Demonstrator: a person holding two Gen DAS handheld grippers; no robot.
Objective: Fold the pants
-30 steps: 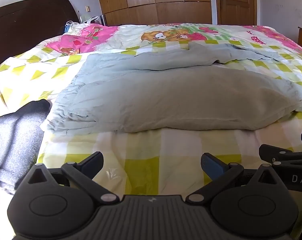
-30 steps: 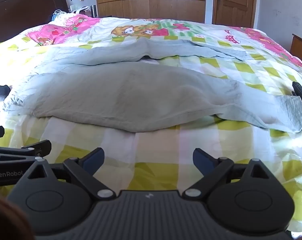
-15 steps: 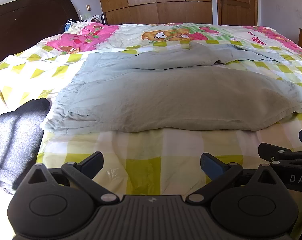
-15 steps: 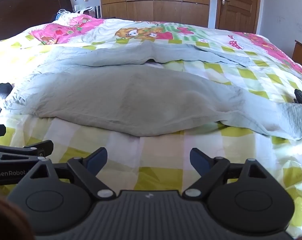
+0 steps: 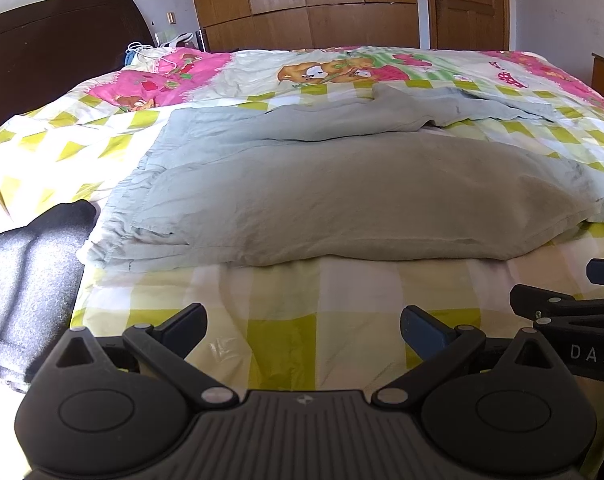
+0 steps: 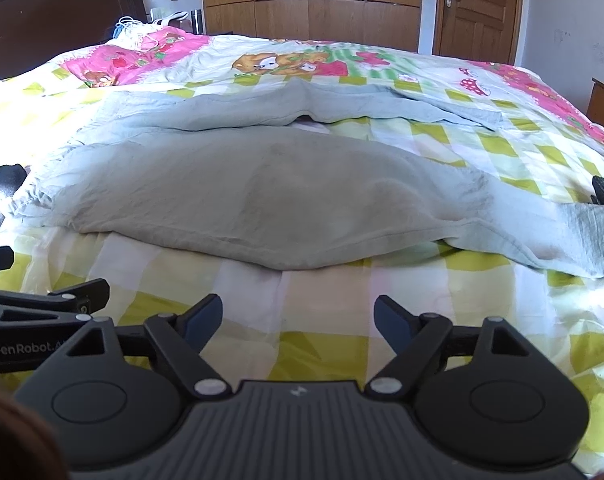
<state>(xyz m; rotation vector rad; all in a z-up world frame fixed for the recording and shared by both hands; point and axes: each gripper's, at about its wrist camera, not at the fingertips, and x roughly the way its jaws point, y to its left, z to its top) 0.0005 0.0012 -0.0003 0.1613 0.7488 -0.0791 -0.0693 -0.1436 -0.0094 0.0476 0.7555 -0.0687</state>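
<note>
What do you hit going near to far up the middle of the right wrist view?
right gripper, open → checkered bedsheet → near leg of the grey-green pants → far pant leg → cartoon bear print → wooden wardrobe.

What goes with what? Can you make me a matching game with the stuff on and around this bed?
Things:
1. pale grey-green cloth pants
2. dark grey knitted garment
3. brown wooden door
4. left gripper

Descriptions:
A. open, holding nothing
B. spread across the middle of the checked bedsheet
C. shut, at the far right of the room
D. lying left of the waistband

Pairs: 1-B, 2-D, 3-C, 4-A
</note>
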